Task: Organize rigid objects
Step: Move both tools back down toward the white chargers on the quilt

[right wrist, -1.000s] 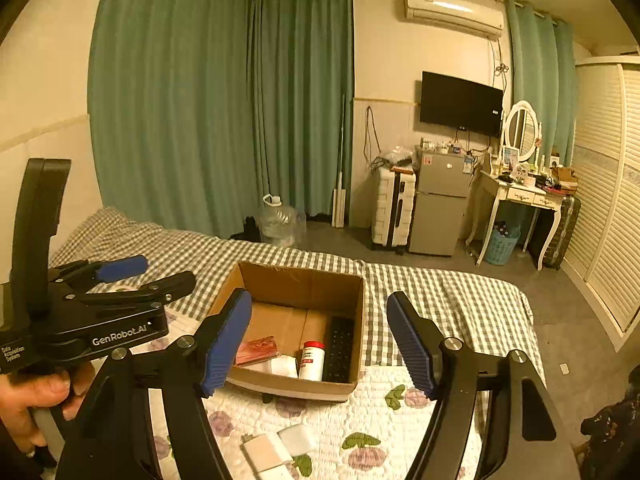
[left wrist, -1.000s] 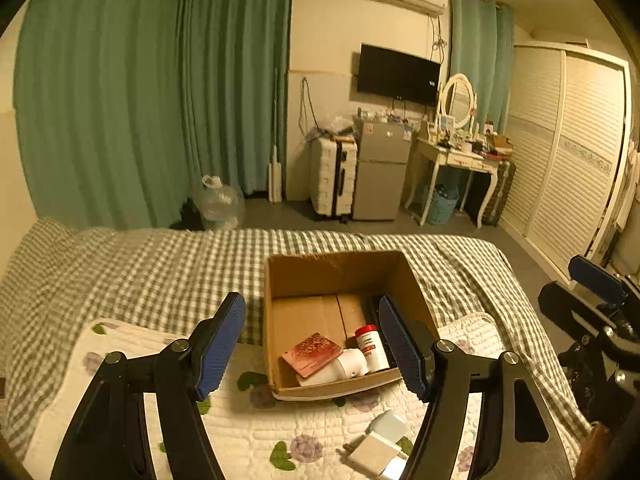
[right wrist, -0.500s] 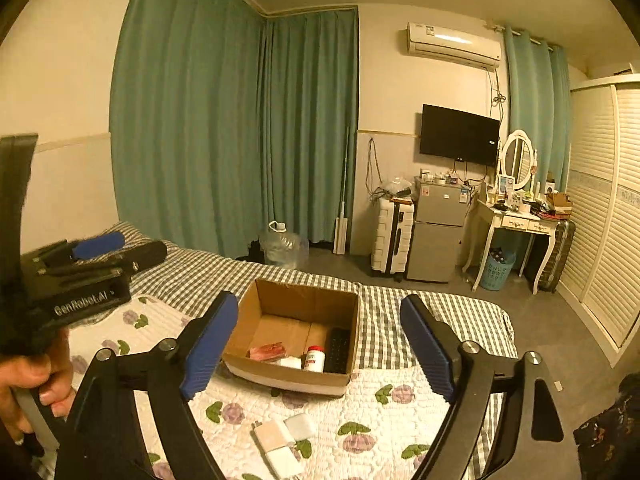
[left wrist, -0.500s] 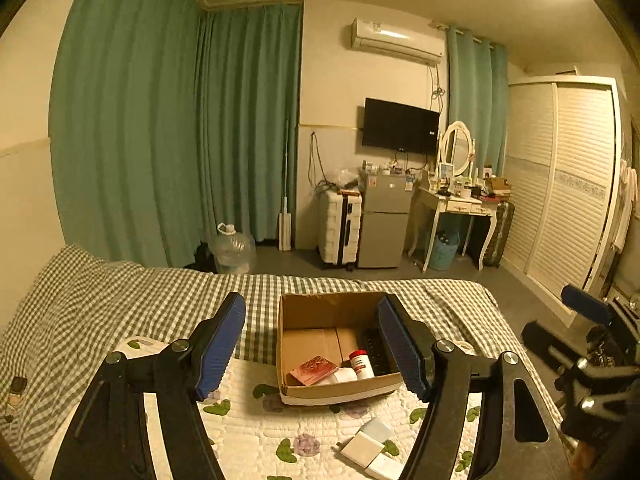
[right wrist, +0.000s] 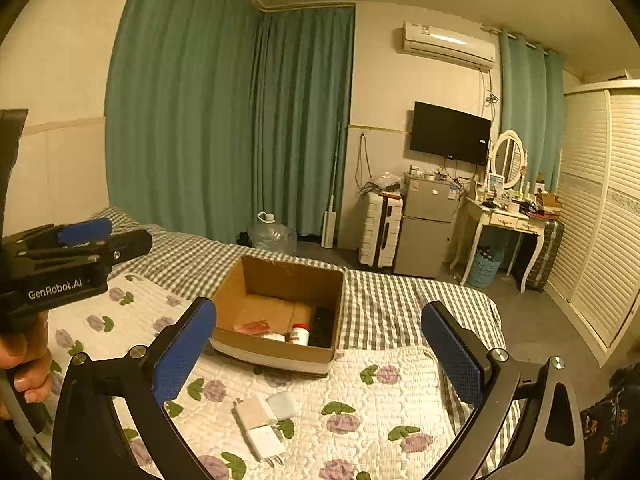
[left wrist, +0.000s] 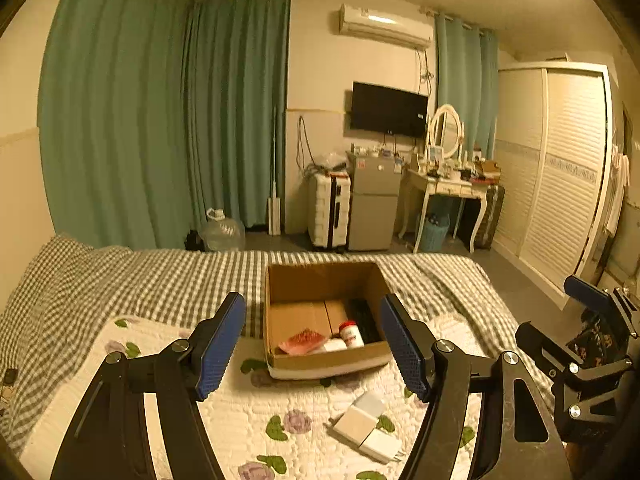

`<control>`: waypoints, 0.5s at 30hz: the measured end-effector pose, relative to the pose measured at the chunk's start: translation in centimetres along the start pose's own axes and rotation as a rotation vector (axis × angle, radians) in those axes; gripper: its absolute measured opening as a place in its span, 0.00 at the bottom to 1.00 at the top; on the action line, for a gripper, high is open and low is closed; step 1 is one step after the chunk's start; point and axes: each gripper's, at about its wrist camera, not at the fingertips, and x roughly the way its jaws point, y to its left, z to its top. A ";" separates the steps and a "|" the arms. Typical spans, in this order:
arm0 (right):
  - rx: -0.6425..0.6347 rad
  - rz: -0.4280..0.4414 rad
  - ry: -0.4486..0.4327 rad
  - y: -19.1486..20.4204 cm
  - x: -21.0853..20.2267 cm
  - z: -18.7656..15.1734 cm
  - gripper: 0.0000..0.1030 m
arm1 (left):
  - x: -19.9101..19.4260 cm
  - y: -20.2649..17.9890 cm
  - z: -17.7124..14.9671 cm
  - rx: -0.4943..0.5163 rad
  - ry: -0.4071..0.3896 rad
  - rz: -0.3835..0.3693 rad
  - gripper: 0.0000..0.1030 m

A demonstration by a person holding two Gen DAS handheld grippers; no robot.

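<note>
An open cardboard box [left wrist: 324, 360] stands on the bed, holding a red packet [left wrist: 302, 340], a red-capped white bottle [left wrist: 351, 334] and a flat black item [left wrist: 362, 320]. Three small white and pale blocks [left wrist: 360, 426] lie on the quilt in front of it, one of them a plug adapter [right wrist: 266, 442]. My left gripper [left wrist: 312, 300] is open and empty, held back from the box. My right gripper [right wrist: 318, 306] hangs short of the box [right wrist: 276, 354], its jaws opening wide with nothing between them.
The bed has a flowered quilt [right wrist: 360, 400] over a checked blanket [left wrist: 140, 280]. A hand [right wrist: 24, 360] holds the left gripper at the left edge of the right wrist view. Beyond the bed's foot are a water jug [left wrist: 222, 232], suitcase [left wrist: 328, 212], small fridge [left wrist: 372, 204] and dressing table [left wrist: 444, 188].
Both grippers have drawn back from the box, which now looks smaller and farther. The right jaws have spread wider. The left jaws stayed as they were.
</note>
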 end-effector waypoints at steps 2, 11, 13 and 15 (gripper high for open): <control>0.006 -0.007 0.018 -0.2 0.7 -0.9 1.00 | 0.8 -0.1 -0.6 0.004 0.018 -0.009 0.70; -0.017 0.009 0.203 0.2 6.4 -6.7 1.00 | 5.4 -0.4 -3.9 0.043 0.095 -0.021 0.70; -0.015 0.012 0.234 0.4 7.5 -8.0 1.00 | 6.5 -0.2 -4.7 0.037 0.116 -0.027 0.70; -0.013 0.015 0.268 0.5 8.7 -9.3 1.00 | 7.5 0.0 -5.4 0.036 0.132 -0.028 0.70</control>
